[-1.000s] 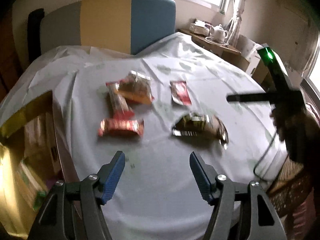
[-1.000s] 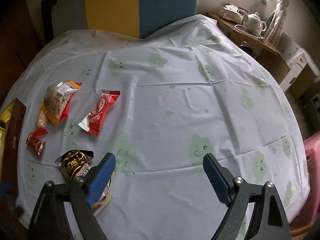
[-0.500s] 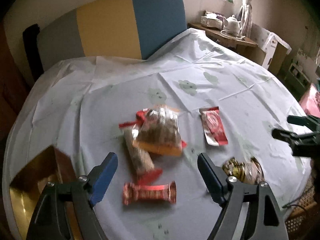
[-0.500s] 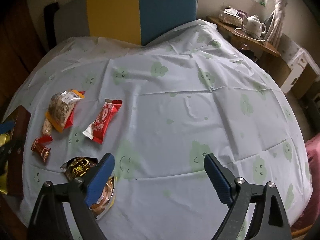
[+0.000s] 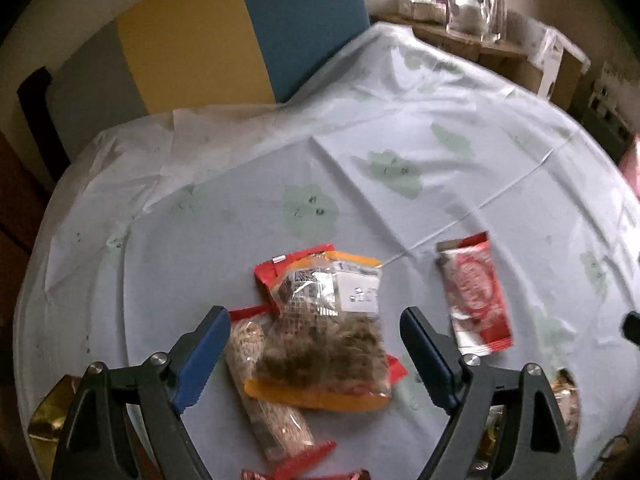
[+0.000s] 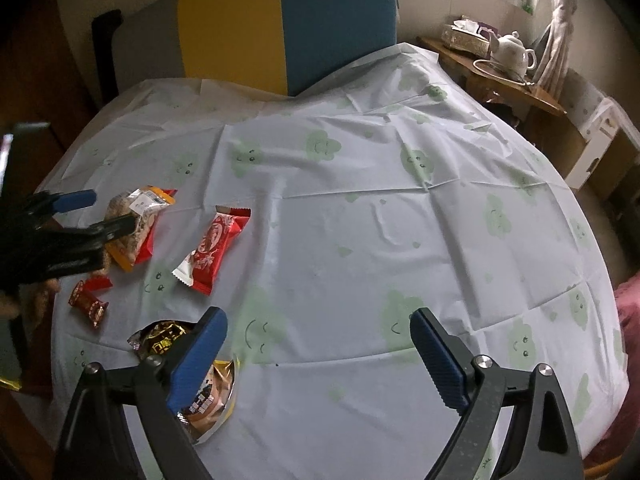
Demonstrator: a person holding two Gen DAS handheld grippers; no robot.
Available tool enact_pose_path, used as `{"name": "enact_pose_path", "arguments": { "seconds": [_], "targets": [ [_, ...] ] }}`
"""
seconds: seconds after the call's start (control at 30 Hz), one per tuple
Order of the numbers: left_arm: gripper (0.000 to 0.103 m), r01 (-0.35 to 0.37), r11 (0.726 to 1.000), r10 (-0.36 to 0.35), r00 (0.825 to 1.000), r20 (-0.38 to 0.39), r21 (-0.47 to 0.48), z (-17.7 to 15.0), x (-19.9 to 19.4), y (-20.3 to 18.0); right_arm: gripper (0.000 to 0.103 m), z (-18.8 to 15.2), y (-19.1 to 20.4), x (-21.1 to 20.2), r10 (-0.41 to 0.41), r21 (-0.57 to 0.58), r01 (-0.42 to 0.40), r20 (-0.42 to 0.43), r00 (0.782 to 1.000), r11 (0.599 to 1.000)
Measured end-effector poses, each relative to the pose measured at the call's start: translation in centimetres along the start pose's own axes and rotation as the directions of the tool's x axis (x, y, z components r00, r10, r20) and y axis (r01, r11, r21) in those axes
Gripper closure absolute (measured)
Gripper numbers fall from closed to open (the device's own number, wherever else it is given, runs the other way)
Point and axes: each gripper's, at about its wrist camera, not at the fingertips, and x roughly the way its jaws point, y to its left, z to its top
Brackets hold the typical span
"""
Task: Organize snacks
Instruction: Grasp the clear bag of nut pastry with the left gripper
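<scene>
My left gripper [image 5: 316, 356] stands open over a clear orange-edged bag of brown snack [image 5: 328, 332], which shows between its fingers without being pressed. The bag lies on a red packet [image 5: 296, 264] and beside a long clear tube of nuts [image 5: 264, 400]. To its right lies a red-and-white wrapper [image 5: 476, 296]. In the right wrist view the left gripper [image 6: 104, 212] reaches in from the left over the same bag [image 6: 140, 212]. My right gripper [image 6: 318, 340] is open with nothing in it, above bare cloth. A dark gold packet [image 6: 168, 334] lies at its left finger.
A small red candy [image 6: 88, 300] lies near the table's left edge. A gold box [image 5: 48, 420] sits past that edge. The round table wears a white cloth with green clouds [image 6: 400, 220]. A colour-block chair back [image 6: 288, 24] stands behind, and a side table with a teapot [image 6: 514, 54] at the right.
My left gripper has swung from beside the box to over the snack pile, and its jaws have widened. The right gripper has hardly moved.
</scene>
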Motion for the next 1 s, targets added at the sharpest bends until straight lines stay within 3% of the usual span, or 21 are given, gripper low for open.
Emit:
{"name": "enact_pose_path", "arguments": {
  "seconds": [0.03,0.07,0.3,0.47,0.6,0.73,0.87,1.0],
  "targets": [
    [0.027,-0.001,1.000,0.001,1.000,-0.010,0.013,0.0,0.3,-0.2,0.009,0.0,0.1,0.1,0.001,-0.004,-0.001,-0.003,1.000,1.000],
    [0.050,0.014,1.000,-0.013,1.000,-0.015,0.027,-0.1,0.5,-0.4,0.009,0.0,0.1,0.1,0.000,-0.008,0.000,-0.005,1.000,1.000],
    [0.052,0.022,1.000,-0.024,0.989,0.145,0.011,-2.7,-4.5,-1.2,0.009,0.0,0.4,0.1,-0.017,-0.036,0.017,0.003,1.000,0.999],
    [0.052,0.087,0.996,-0.083,0.972,0.218,-0.011,-8.3,-9.7,-2.0,0.009,-0.1,0.5,0.2,-0.029,-0.041,0.029,0.004,1.000,0.999],
    [0.052,0.101,0.995,-0.099,0.972,0.213,0.002,-13.5,-11.7,-3.4,0.009,-0.2,0.5,0.1,-0.038,-0.042,0.038,0.005,0.999,0.998],
    [0.052,0.130,0.991,-0.125,0.980,0.155,-0.024,-18.5,-12.0,-4.3,0.009,-0.3,0.6,0.2,-0.048,-0.046,0.048,0.003,0.999,0.998],
    [0.052,0.117,0.992,-0.111,0.986,0.126,-0.041,-21.8,-11.8,-4.5,0.009,-0.6,0.9,0.2,-0.058,-0.051,0.058,0.001,0.998,0.997],
    [0.052,0.131,0.989,-0.119,0.979,0.165,-0.062,-23.3,-12.2,-4.2,0.009,-0.8,1.4,-0.1,-0.036,-0.074,0.037,0.012,0.999,0.997]
  ]
}}
